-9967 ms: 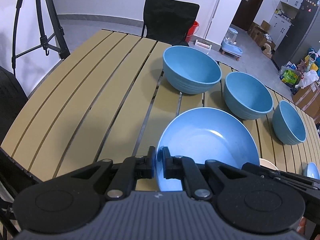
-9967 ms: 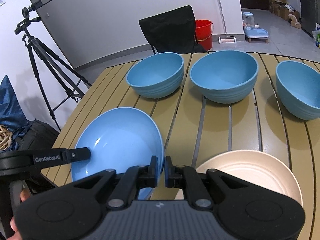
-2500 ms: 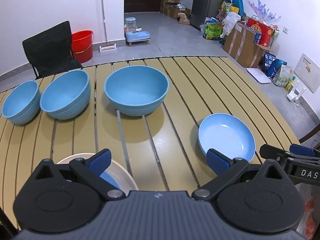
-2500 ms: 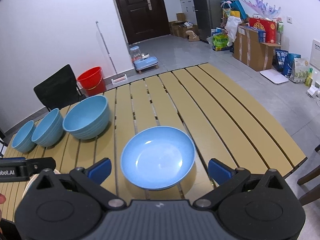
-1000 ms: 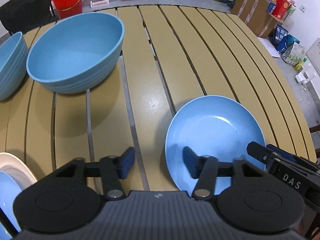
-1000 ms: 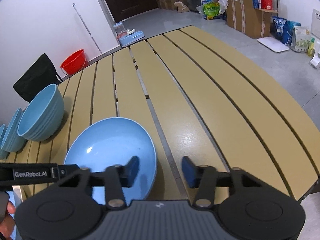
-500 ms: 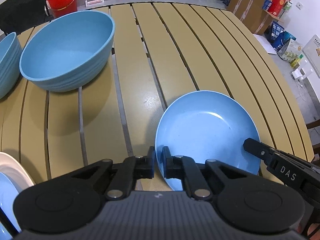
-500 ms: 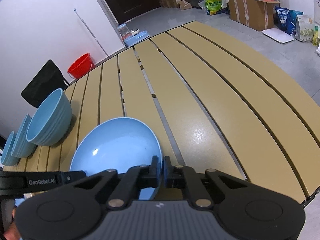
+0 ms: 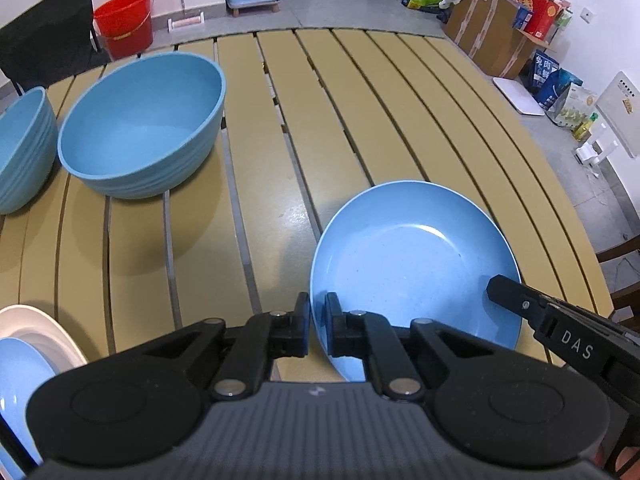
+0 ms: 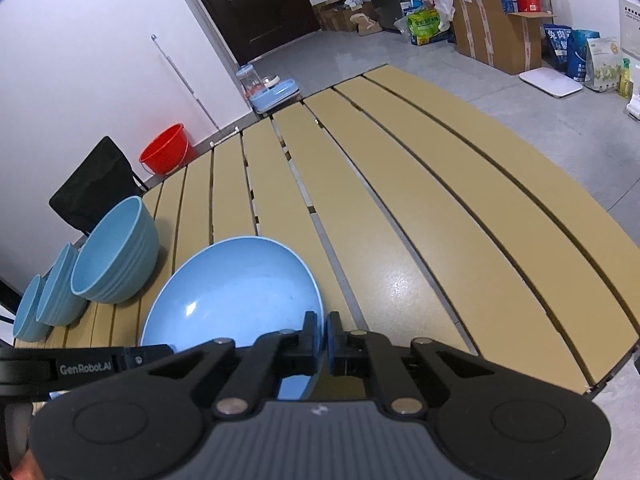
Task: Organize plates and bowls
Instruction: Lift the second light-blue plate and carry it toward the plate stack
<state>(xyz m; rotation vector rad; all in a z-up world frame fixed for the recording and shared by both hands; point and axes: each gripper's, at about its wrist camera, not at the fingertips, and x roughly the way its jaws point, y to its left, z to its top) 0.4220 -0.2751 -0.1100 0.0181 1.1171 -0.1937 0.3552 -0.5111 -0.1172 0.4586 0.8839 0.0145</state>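
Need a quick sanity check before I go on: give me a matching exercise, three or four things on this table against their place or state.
Things:
1. blue plate
2. largest blue bowl
3. cream plate
4. red bucket

States:
a. on the floor beyond the table
b. pinched at its rim by both grippers
c. empty, upright on the slats
d. holds another blue dish

Pairs: 1-b, 2-c, 3-d, 4-a

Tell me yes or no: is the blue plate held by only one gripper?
No: the left gripper pinches the blue plate at its left rim, and the right gripper pinches the opposite rim.
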